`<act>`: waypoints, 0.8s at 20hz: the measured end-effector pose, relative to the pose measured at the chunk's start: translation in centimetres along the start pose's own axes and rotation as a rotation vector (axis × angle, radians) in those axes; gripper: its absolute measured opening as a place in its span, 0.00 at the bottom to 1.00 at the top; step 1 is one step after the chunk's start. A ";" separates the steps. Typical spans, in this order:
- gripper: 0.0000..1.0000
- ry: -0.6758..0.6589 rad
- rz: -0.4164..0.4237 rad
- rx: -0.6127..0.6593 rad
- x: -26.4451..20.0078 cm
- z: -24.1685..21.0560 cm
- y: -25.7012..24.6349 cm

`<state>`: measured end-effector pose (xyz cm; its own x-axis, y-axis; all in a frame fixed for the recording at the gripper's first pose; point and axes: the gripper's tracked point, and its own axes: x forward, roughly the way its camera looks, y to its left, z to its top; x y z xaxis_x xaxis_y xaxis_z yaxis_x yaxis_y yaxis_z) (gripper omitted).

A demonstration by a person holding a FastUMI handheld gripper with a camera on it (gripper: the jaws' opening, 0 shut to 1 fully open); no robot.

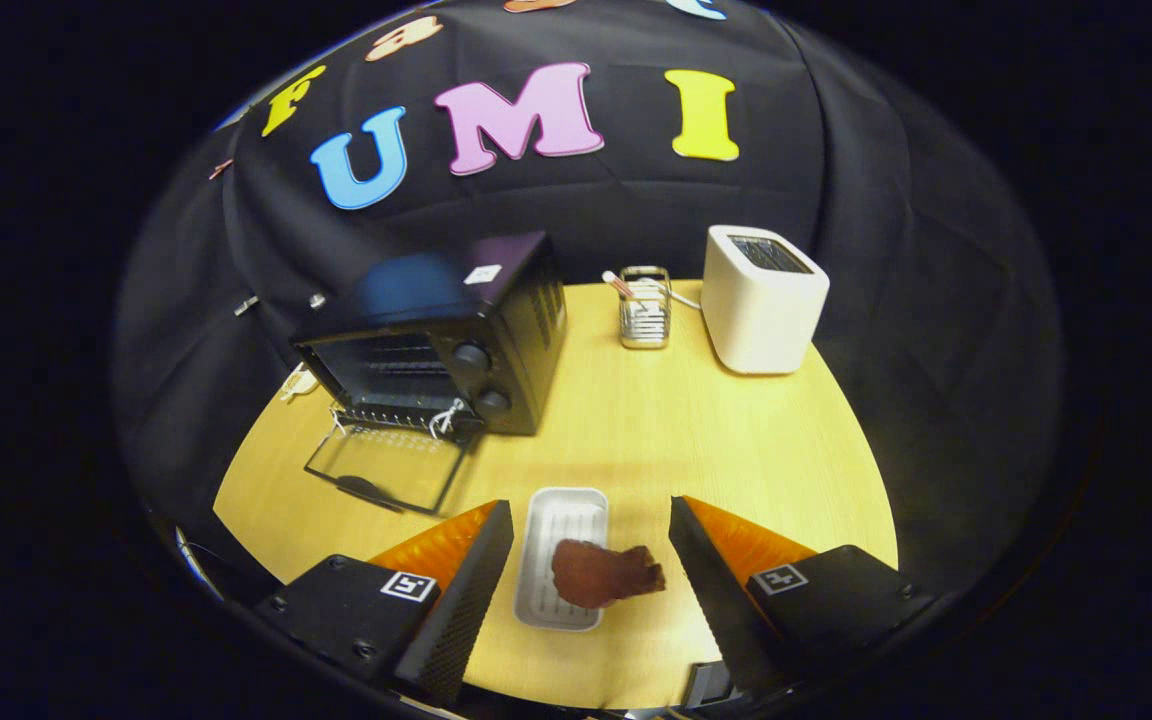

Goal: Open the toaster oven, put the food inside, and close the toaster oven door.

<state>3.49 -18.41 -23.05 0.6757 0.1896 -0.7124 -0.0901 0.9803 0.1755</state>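
A black toaster oven (436, 330) stands at the far left of the wooden table, its glass door (386, 468) folded down flat and its rack visible inside. A reddish-brown piece of food (604, 572) lies half on a small white tray (566, 520), hanging over the tray's right rim. My gripper (591, 520) hovers over the tray, open, with the food lying between the two fingers and neither finger touching it. The fingers (476, 580) are black with orange sides.
A white pop-up toaster (761, 300) stands at the back right of the table (696, 440). Beside it is a small wire holder (645, 310) with sticks in it. The black cloth wall runs behind the table. Bare wood lies between the oven and the tray.
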 end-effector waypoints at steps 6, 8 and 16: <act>0.91 0.171 0.106 0.126 2.8 -5.1 -1.8; 0.80 0.185 0.152 0.190 3.0 -5.4 -1.4; 0.19 0.241 0.224 0.269 3.2 -5.3 -0.6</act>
<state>1.85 -18.08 -28.99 0.4680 0.4348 -0.7693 0.0009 0.8703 0.4925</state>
